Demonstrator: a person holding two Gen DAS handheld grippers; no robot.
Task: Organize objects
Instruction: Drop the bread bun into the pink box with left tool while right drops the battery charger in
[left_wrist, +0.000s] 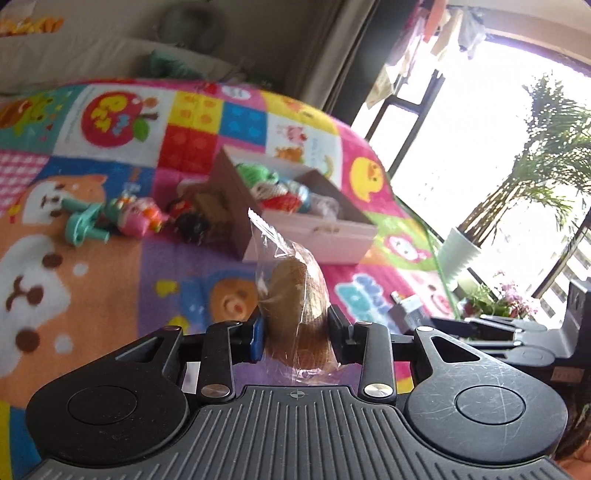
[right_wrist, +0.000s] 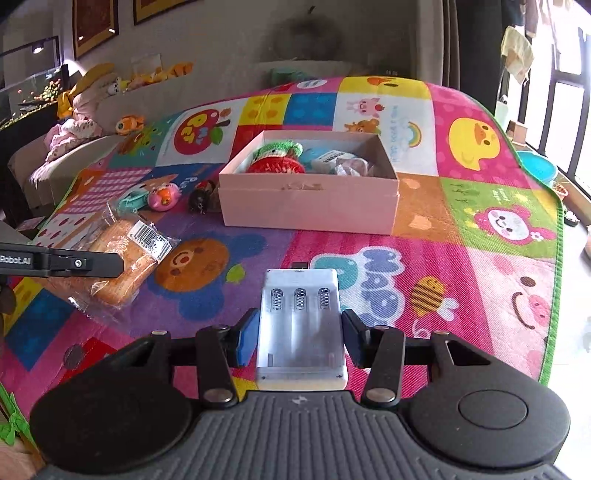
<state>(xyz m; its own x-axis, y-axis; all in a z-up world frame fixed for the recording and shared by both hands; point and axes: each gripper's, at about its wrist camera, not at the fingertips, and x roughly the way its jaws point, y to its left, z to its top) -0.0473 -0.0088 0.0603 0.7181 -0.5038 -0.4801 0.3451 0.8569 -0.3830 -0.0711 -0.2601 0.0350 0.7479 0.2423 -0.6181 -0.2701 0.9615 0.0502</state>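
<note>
My left gripper (left_wrist: 295, 328) is shut on a clear-wrapped bread bag (left_wrist: 299, 295) and holds it above the play mat; the bag also shows in the right wrist view (right_wrist: 118, 258) with a left finger (right_wrist: 74, 263) on it. My right gripper (right_wrist: 299, 332) has its pads on both sides of a white battery case (right_wrist: 301, 325) that lies on the mat. The pink open box (right_wrist: 310, 206) stands further back, with knitted toys and other things in it. It also shows in the left wrist view (left_wrist: 310, 236).
A teal toy (left_wrist: 83, 227), a pink toy (left_wrist: 142, 218) and a small black toy (left_wrist: 188, 221) lie left of the box on the colourful play mat (right_wrist: 480, 221). A sofa with plush toys (right_wrist: 92, 110) stands at the back left. A potted plant (left_wrist: 461, 254) stands by the window.
</note>
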